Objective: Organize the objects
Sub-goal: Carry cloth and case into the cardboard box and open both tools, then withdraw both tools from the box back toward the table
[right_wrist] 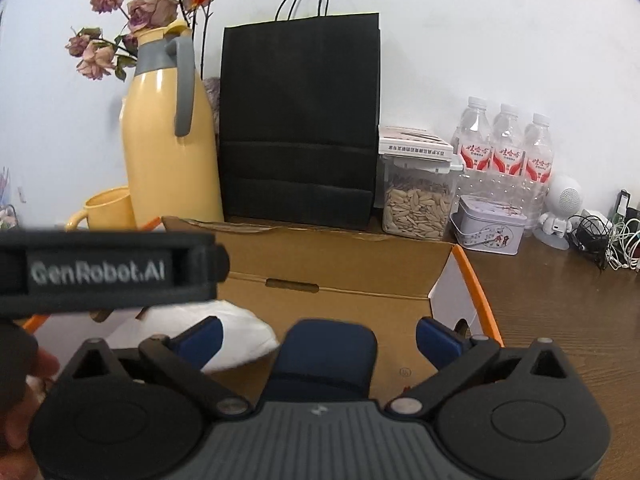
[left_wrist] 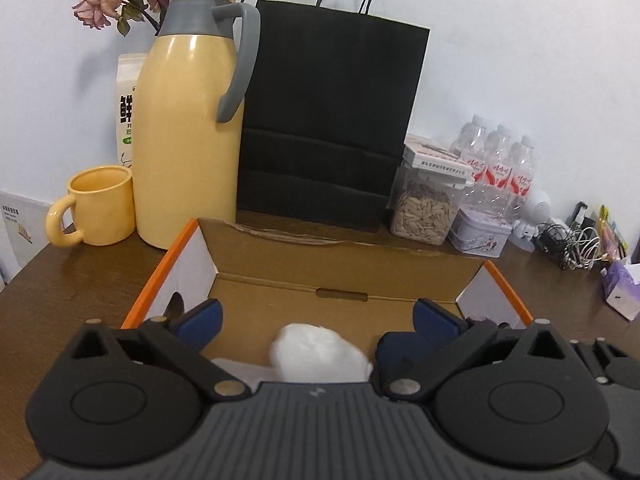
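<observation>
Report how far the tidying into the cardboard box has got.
Done: a white item and a dark blue item lie inside the cardboard box. In hand: nothing; left gripper and right gripper are open. Left: mug, tin and cables sit outside it.

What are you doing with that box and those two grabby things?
A person is tidying things into a cardboard box on a brown table. They hold a left gripper and a right gripper, both over the open box with fingers spread wide and gripping nothing. A white soft bundle and a dark blue thing already lie inside. The yellow jug, mug and black bag stand behind the box, untouched.
</observation>
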Demonstrator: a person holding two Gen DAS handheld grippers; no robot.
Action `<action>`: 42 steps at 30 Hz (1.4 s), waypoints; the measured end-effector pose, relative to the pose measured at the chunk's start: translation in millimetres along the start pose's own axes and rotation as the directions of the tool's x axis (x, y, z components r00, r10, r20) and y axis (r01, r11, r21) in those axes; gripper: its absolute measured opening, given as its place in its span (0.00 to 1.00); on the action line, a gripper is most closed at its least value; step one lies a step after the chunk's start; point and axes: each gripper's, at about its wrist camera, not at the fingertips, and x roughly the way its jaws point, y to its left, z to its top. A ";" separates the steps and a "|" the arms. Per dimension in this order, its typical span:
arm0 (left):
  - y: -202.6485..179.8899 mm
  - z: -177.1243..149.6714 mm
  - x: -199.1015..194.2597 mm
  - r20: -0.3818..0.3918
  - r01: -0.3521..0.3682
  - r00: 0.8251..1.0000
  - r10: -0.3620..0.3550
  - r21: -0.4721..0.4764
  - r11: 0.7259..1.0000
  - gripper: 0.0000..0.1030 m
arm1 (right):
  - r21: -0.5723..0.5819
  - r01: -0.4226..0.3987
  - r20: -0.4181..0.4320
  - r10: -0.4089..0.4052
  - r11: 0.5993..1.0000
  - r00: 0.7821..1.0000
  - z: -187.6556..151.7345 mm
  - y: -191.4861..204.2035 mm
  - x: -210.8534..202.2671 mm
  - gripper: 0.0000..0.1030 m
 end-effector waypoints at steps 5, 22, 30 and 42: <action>1.3 1.2 -2.3 0.002 -0.008 1.000 0.008 0.003 1.000 1.00 | 0.010 0.010 -0.002 -0.010 1.000 1.000 0.9 -3.7 0.6 1.00; 8.4 6.0 -67.5 0.122 0.022 0.992 -0.022 0.005 1.000 1.00 | -0.003 0.009 0.075 -0.009 1.000 0.997 3.0 -1.3 -40.0 1.00; 18.7 -6.0 -111.9 0.145 0.010 0.989 -0.014 0.029 1.000 1.00 | -0.016 0.006 0.103 -0.004 1.000 0.995 -7.9 4.8 -82.8 1.00; 45.1 -40.8 -172.8 0.130 -0.027 0.991 0.021 0.047 0.999 1.00 | -0.046 -0.014 0.125 0.020 0.999 0.992 -44.5 19.1 -155.1 1.00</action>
